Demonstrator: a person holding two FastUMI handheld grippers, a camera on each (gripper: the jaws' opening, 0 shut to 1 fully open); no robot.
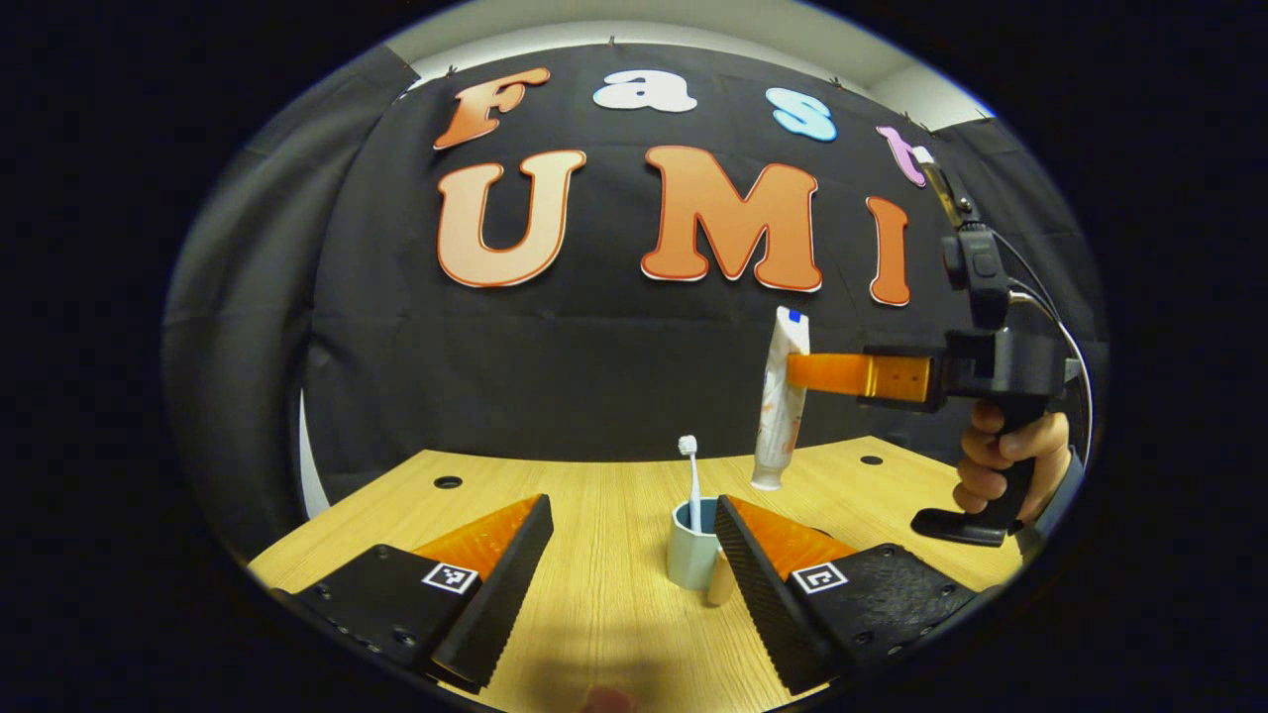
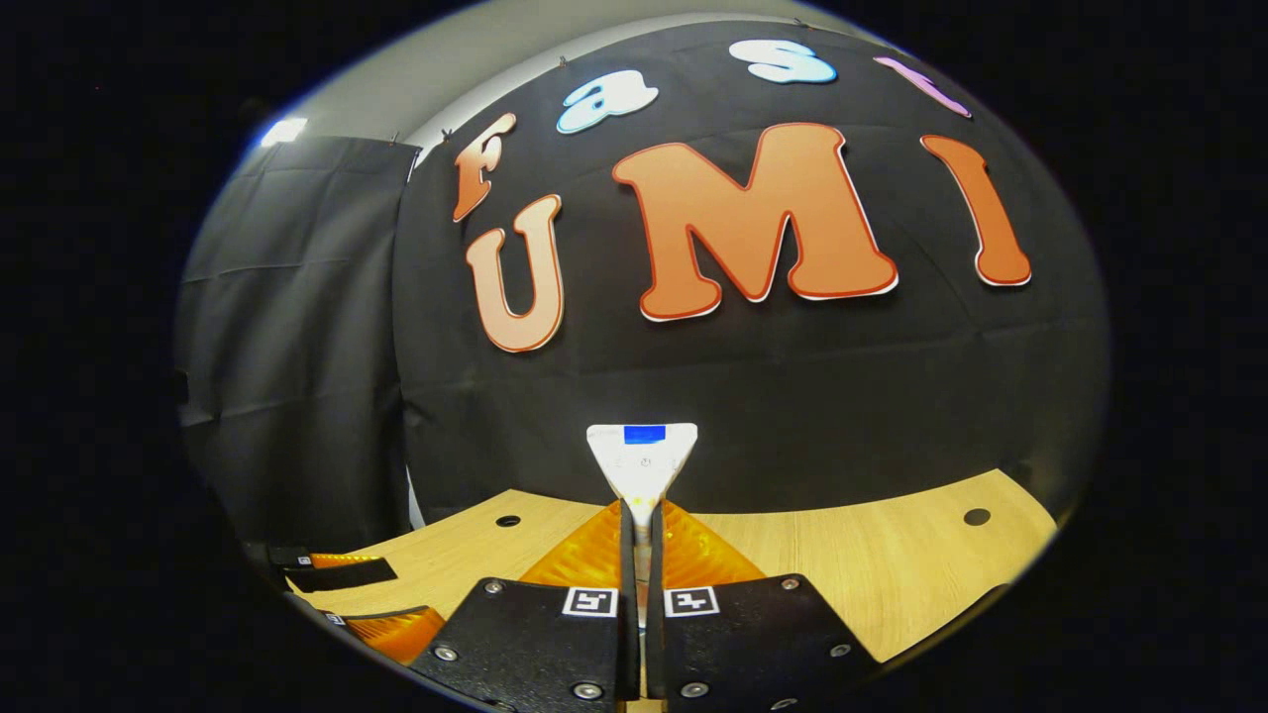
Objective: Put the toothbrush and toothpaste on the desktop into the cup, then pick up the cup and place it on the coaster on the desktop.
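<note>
The toothpaste tube (image 1: 780,416) was clamped by the right tongs (image 1: 797,368), hanging above the bench (image 1: 594,495), at 1 o'clock from the cup (image 1: 690,557) with the toothbrush (image 1: 690,475). The left tongs (image 1: 634,564) were held apart.

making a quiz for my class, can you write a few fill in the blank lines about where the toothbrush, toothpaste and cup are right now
1. The toothbrush stands inside the ____, bristles up.
2. The right gripper is shut on the ____, held in the air with its cap end down.
3. The left gripper hovers with its jaws ____ on either side of the cup.
4. The cup rests on the wooden ____.

Missing words: cup; toothpaste; open; desktop
</note>
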